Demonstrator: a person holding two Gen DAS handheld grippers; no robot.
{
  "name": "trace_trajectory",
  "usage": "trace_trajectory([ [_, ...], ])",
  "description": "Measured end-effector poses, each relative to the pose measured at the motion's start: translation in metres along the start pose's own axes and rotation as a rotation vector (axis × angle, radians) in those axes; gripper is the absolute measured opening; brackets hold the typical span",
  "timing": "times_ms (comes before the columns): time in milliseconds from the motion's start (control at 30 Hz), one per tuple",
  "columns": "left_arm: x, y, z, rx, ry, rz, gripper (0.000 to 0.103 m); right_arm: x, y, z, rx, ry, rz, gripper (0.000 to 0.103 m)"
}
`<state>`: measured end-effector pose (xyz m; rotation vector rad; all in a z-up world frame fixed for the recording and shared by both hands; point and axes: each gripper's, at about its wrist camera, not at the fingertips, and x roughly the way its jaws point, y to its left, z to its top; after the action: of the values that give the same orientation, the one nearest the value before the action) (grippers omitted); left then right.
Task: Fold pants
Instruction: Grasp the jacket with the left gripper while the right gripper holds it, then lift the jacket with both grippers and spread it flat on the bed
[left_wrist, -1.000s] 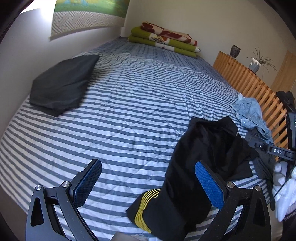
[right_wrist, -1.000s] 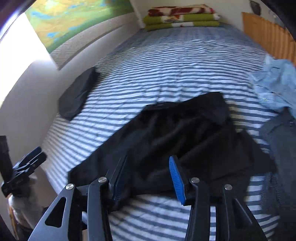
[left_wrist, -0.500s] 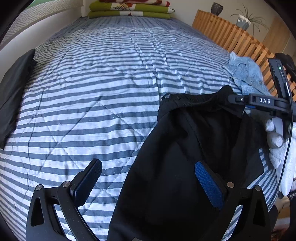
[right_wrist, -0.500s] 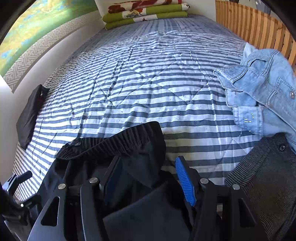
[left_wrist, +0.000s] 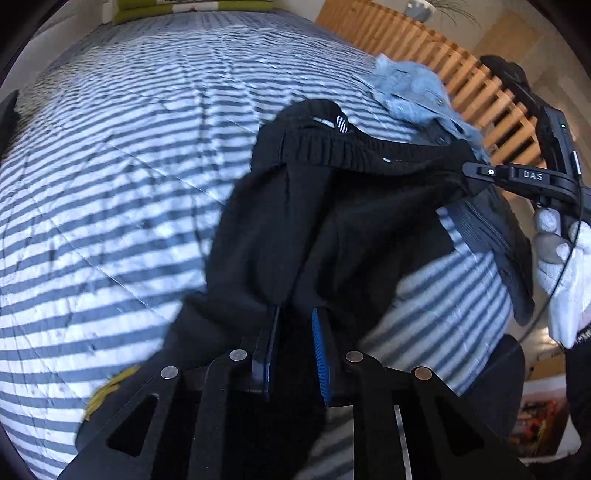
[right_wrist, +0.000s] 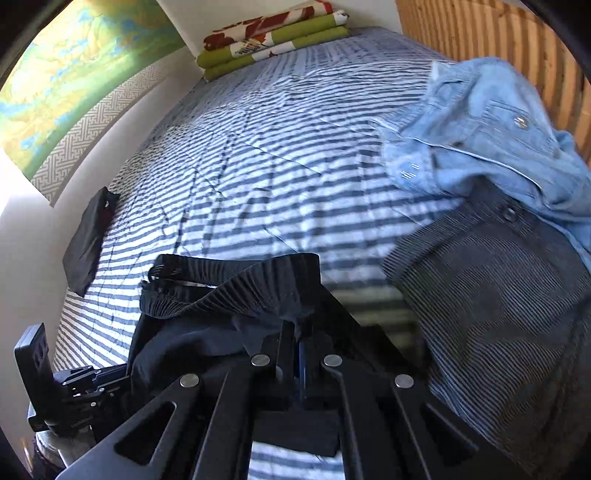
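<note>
**Both grippers lift black pants off a striped bed**

At the near edge of the bed, the left gripper has its jaws drawn close on a bunch of black cloth low on the pants, while the right gripper is pinched tight on the ribbed waistband. The pants hang between the two tools, raised off the striped bedspread, waistband stretched towards the right and one yellow-trimmed hem trailing down at the left.

The cloth looks light, soft and limp; it will likely sag and bunch wherever it is not held. The thick elastic waistband appears the firmest place to take hold, with the leg hems as the other natural grip.

A white-gloved hand holds the right tool. Just beyond the pants lie a dark ribbed garment and a pale denim jacket. A folded dark item rests by the wall, and folded blankets sit at the far end.

How the legs lie is hidden behind the tools, and motion blur smears the bedspread.
</note>
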<state>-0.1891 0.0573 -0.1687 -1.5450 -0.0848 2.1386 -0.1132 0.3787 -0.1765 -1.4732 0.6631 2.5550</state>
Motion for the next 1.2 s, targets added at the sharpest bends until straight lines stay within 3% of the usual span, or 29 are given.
trace_trajectory([
  [100, -0.011, -0.025, -0.012, 0.028, 0.002, -0.059, 0.027, -0.023, -0.031, -0.033, 0.012, 0.012, -0.089, 0.001],
  [167, -0.026, -0.033, -0.005, 0.023, -0.046, -0.076, 0.049, -0.033, -0.052, -0.055, 0.025, 0.027, -0.145, 0.001],
  [233, -0.041, -0.037, 0.011, 0.009, -0.105, -0.064, 0.058, -0.039, -0.069, -0.070, 0.045, 0.041, -0.162, 0.001],
  [300, -0.050, -0.037, 0.033, -0.023, -0.144, -0.058, 0.060, -0.043, -0.083, -0.079, 0.058, 0.042, -0.172, 0.001],
  [367, -0.050, -0.039, 0.057, -0.034, -0.162, -0.047, 0.075, -0.044, -0.089, -0.083, 0.065, 0.043, -0.157, 0.001],
  [567, 0.006, -0.037, 0.116, -0.126, -0.041, -0.073, 0.081, -0.043, -0.085, -0.090, 0.009, 0.026, -0.165, 0.001],
  [633, 0.031, -0.038, 0.123, -0.151, 0.015, -0.100, 0.079, -0.042, -0.087, -0.089, 0.009, 0.028, -0.162, 0.001],
  [667, 0.041, -0.039, 0.124, -0.152, 0.041, -0.106, 0.063, -0.042, -0.087, -0.090, 0.009, 0.030, -0.159, 0.001],
  [733, 0.056, -0.046, 0.122, -0.115, 0.053, -0.047, 0.036, -0.042, -0.087, -0.090, 0.010, 0.028, -0.160, 0.001],
  [867, 0.034, -0.059, 0.093, -0.028, -0.015, 0.000, 0.034, -0.049, -0.082, -0.087, -0.003, 0.008, -0.167, 0.001],
  [933, 0.023, -0.062, 0.062, 0.011, 0.003, 0.004, 0.035, -0.051, -0.080, -0.088, -0.014, 0.006, -0.165, 0.001],
  [1067, 0.028, -0.067, -0.003, 0.065, 0.141, -0.018, 0.039, -0.049, -0.072, -0.096, -0.039, 0.031, -0.190, 0.001],
  [1133, 0.021, -0.066, -0.020, 0.069, 0.142, -0.024, 0.039, -0.047, -0.069, -0.102, -0.056, 0.043, -0.212, 0.001],
  [1200, 0.007, -0.062, -0.020, 0.048, 0.092, -0.039, 0.040, -0.044, -0.070, -0.107, -0.055, 0.052, -0.235, 0.001],
])
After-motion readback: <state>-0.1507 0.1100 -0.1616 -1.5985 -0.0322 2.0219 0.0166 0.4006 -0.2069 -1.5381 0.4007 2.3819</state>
